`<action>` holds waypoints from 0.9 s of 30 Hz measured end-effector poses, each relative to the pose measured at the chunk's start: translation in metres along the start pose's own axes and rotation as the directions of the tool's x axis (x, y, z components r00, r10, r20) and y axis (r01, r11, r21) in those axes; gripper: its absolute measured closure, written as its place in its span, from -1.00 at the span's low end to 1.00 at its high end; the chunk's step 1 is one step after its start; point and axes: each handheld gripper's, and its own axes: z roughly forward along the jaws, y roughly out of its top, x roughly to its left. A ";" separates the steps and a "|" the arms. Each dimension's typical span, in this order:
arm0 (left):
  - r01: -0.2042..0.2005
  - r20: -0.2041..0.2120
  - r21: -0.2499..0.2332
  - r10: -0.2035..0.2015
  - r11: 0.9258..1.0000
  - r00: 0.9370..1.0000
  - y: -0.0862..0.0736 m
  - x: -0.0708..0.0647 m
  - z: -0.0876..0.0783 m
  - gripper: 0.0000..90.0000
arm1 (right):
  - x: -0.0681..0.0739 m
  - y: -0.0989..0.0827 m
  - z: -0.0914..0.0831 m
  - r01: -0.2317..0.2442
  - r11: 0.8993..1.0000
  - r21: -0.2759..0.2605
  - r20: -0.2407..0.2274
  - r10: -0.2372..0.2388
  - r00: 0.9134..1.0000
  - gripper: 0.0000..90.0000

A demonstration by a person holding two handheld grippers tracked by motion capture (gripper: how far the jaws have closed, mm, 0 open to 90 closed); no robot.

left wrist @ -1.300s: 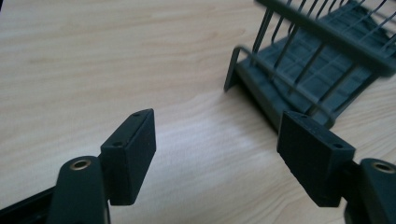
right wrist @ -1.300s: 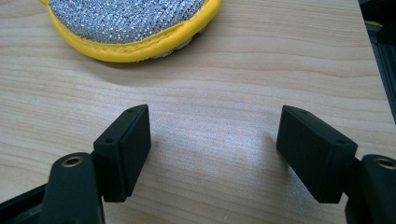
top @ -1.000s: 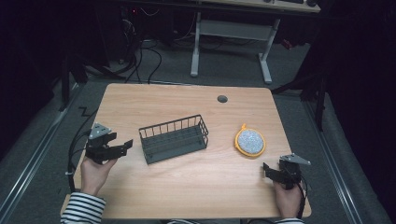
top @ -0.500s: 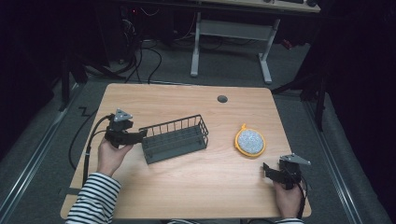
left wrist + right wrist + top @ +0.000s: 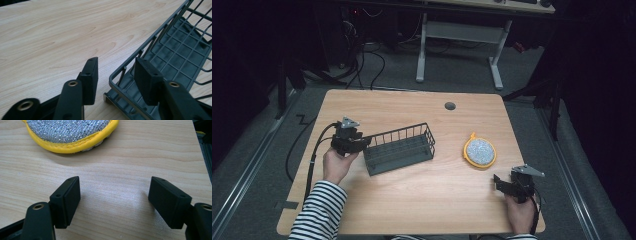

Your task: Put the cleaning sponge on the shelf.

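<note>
A dark wire basket (image 5: 399,150) lies slantwise at the middle of the wooden table (image 5: 422,205). My left gripper (image 5: 362,143) is at the basket's left end and its jaws have just been closing. In the left gripper view its jaws (image 5: 116,61) straddle the end wall of the basket (image 5: 175,50), one pad outside, one inside, with gaps still showing at both pads. A round scouring pad (image 5: 479,152) with a silver face and a yellow rim lies to the right. My right gripper (image 5: 498,181) rests open near the front right edge, with the scouring pad (image 5: 70,130) just ahead of its jaws (image 5: 113,181).
A round cable hole (image 5: 450,106) sits near the table's far edge. The left gripper's cable (image 5: 314,150) loops off the table's left side. Beyond the table stand a white desk frame (image 5: 459,32) and floor cables.
My left hand has moved right from the table's left side to the basket's end, and its jaws have narrowed around the end wall. The right hand has kept still.
</note>
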 end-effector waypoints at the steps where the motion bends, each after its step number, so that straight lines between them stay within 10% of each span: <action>1: 0.000 0.008 0.002 0.000 1.000 1.000 0.000 0.000 0.001 0.32 | 0.000 0.000 0.000 0.000 1.000 0.000 0.000 0.000 1.000 -0.43; 27: -0.001 -0.018 0.005 0.001 1.000 1.000 0.021 -0.042 0.031 0.43 | 0.000 0.000 0.000 0.007 1.000 0.002 -0.007 -0.007 1.000 -0.44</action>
